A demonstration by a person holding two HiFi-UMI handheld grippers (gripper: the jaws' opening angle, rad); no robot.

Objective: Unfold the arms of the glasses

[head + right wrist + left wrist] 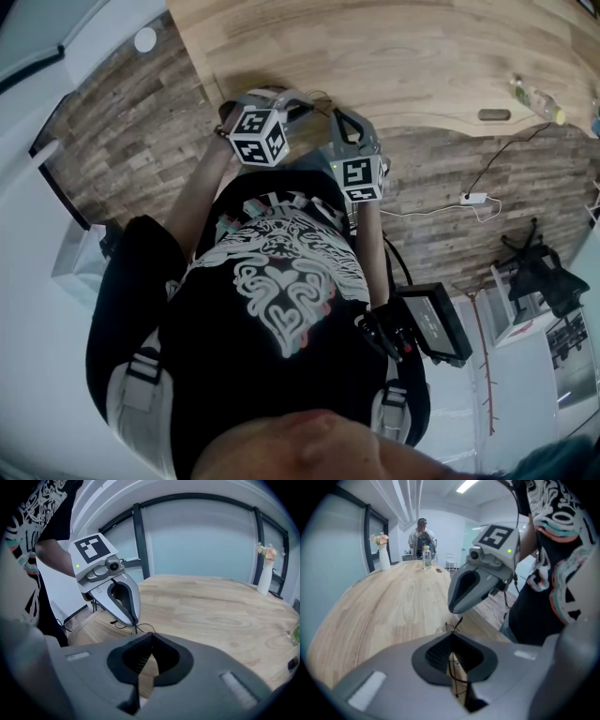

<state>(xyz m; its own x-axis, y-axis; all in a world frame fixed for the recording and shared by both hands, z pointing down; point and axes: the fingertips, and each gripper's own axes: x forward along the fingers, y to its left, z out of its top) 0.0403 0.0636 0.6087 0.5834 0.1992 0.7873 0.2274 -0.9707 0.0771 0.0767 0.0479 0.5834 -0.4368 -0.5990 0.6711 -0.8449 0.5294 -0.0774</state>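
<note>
**Unfolding under way, neither arm shown fully open**

The glasses are a thin, black wire-rimmed pair. They are off the wooden table, held in the air near its front edge, close to the person's body. The left gripper has its jaws pressed together on the frame. In its own view the fine wire runs down through the slit between the pads, and a lens rim curves out just past the tips.

The right gripper points in from the opposite side, with its tip just beside the left gripper's tip. Its jaws are together too. From the frame a thin black arm angles up towards the underside of the right gripper's tip. No view settles whether that tip pinches the end of the arm or only sits against it. In the right gripper view nothing shows in the slit between its pads, and the wire lies just ahead of them.

As I judge it, the pick-up and bracing are done and the first arm is partly swung away from the frame. How far it has opened is too fine to read. The second arm cannot be made out, so I judge it is yet to be unfolded.
</note>
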